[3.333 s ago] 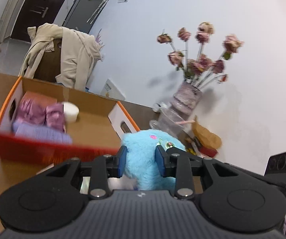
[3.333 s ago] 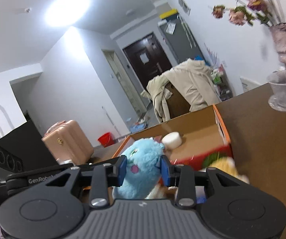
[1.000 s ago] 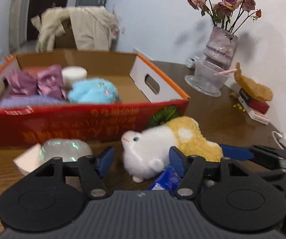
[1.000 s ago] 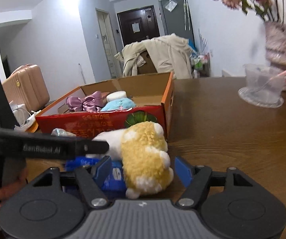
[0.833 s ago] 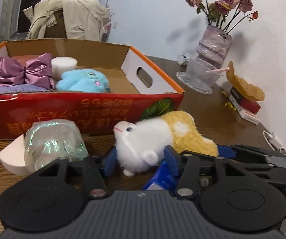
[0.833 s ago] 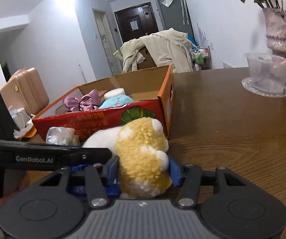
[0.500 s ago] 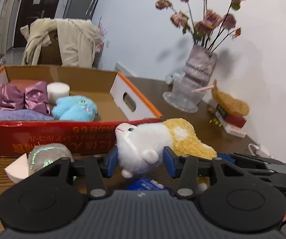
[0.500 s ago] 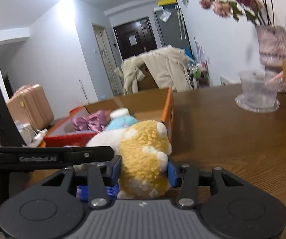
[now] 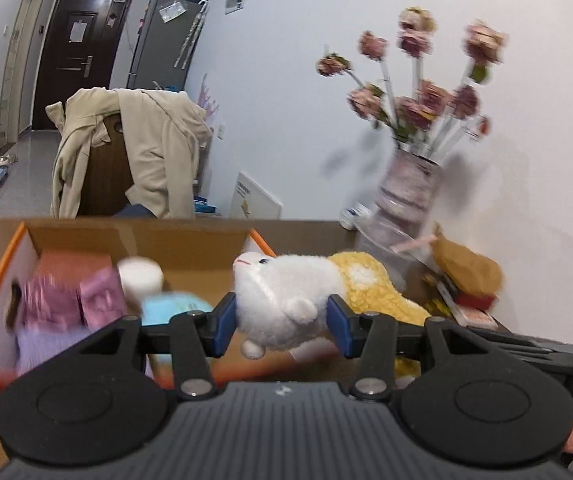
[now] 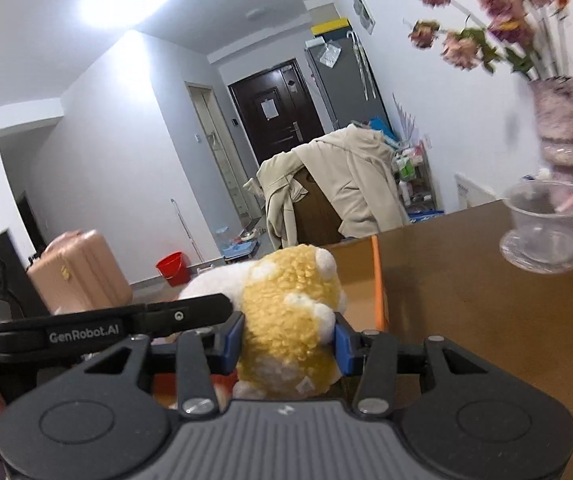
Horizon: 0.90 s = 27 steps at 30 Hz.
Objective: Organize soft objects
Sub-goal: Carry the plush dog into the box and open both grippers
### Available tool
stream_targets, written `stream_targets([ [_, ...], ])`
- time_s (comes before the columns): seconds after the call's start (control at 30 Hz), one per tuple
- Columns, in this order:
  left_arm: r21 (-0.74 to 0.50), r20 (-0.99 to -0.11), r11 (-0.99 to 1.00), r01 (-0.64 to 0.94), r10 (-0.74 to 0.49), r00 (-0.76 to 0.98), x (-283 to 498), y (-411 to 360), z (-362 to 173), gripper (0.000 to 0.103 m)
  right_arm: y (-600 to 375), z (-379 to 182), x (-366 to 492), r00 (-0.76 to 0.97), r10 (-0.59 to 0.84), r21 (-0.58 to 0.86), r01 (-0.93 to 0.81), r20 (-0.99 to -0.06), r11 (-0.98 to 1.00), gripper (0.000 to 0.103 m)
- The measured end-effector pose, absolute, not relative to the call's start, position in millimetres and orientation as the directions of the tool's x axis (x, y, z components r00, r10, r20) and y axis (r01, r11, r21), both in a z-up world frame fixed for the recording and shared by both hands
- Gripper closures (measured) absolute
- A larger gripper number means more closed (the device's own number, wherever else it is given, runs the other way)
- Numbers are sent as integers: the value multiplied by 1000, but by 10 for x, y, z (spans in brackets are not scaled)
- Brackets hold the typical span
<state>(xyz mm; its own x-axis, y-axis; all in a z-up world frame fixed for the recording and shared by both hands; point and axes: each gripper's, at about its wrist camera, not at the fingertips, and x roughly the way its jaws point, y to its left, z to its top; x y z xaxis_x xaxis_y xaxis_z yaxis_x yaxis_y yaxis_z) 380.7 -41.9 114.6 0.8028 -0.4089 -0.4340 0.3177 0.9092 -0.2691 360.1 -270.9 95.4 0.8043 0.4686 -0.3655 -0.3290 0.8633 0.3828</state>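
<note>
lifting clear of the table, the white-and-yellow plush toy [image 9: 286, 304] hung between both grippers, where a second earlier it had lain on the wood in front of the cardboard box [image 9: 142, 236] with the jaws standing wider on either side. both pairs of jaws had since come in on it, and the toy had risen to about the height of the box rim. that reads as the pick being done and the carry to the box under way; the toy was not yet inside.

the left gripper [image 9: 280, 322] was clamped on the white head end, its blue pads pressed into the fur on both sides, one small paw dangling below them. the right gripper [image 10: 288, 338] was clamped on the yellow rear end in the same way, the pile bulging over its pads. so the toy spanned the two grips, head to the left hand, tail to the right.

beyond the toy in the left wrist view, the box already held a blue plush [image 9: 174, 306], a purple bow [image 9: 68, 300] and a white round sponge [image 9: 140, 278], all blurred. bare floor seemed to remain at the box's right end, just beyond the toy's head, a likely place to set it.
</note>
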Motion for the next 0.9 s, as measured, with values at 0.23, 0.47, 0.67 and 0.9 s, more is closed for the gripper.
stream_targets([
  [0.23,-325,-527,922,213,-363,768,5119,-152,978,54,-2458,879,5025,761,452,428,-255,-464,867,59],
  [0.47,-348,-617,927,139,-338,711,5766,-54,469,60,-2194,519,5768,726,354,316,-195,-590,928,59],
  [0.67,-296,-648,947,127,-296,702,5768,-49,415,62,-1964,456,5805,714,260,157,-208,-650,965,52],
  [0.9,-225,-589,958,177,-279,759,5358,-81,855,57,-2075,905,5457,775,265,152,-217,-574,964,42],
])
